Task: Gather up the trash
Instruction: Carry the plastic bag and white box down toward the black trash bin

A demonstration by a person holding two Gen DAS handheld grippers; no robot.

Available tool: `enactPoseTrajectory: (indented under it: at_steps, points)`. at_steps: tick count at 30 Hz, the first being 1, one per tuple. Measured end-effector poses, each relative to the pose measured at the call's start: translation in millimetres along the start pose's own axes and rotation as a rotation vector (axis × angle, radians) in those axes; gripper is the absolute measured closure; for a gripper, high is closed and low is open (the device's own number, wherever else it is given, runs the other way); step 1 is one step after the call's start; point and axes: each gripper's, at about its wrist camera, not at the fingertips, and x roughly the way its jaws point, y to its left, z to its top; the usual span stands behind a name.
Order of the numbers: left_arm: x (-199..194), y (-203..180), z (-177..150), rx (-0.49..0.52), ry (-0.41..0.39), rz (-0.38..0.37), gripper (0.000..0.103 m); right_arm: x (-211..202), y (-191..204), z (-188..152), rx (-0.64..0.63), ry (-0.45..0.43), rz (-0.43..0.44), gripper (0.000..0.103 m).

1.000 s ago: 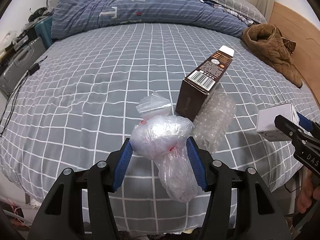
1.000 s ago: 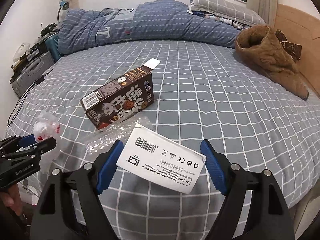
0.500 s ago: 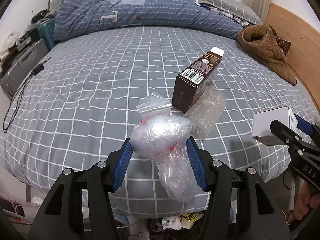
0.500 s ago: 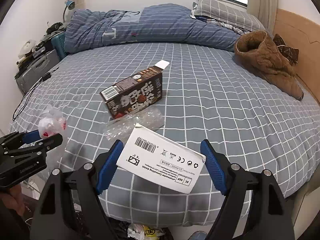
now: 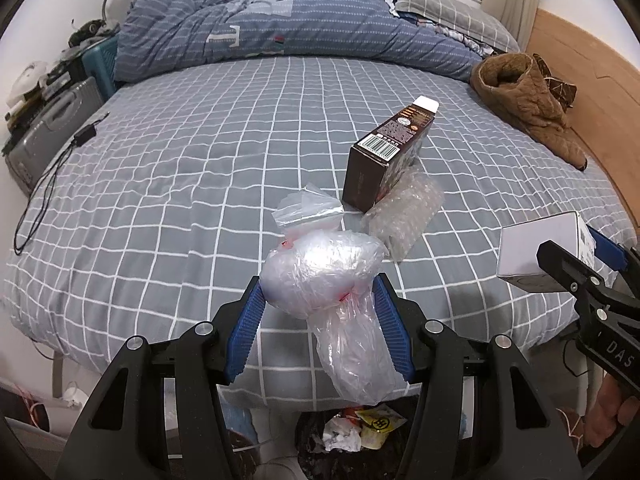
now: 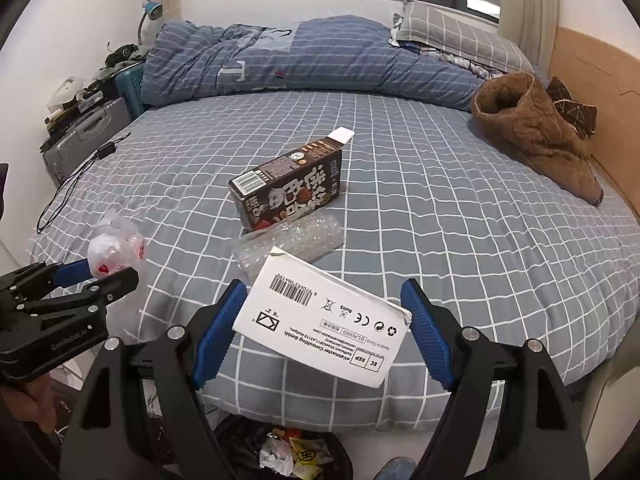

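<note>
both grippers point steeply downward, side by side. the left gripper (image 5: 318, 296) has its blue-padded jaws pressed on a crumpled plastic bag (image 5: 324, 270). the right gripper (image 6: 324, 322) has its jaws spread wide, clamping a white box (image 6: 320, 320). a hand (image 6: 28, 404) grips the left handle.

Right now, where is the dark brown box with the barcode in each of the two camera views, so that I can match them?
Left wrist view: the dark brown box stands right of centre on the bed, barcode end facing the camera.
Right wrist view: the box sits near the centre, its printed long side showing.
Shared landmark: the bubble wrap lying against the box's near side.
</note>
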Motion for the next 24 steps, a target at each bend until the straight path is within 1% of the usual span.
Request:
enactPoseTrajectory:
  at_steps: [12,24]
  points:
    - [-15,5,-30,-0.011,0.013,0.008,0.048,-19,13,-29,-0.004,0.015,0.011,0.027]
    - [-31,-1,-68,-0.001,0.027,-0.008,0.048,-45,26,-64,-0.004,0.025,0.015,0.027]
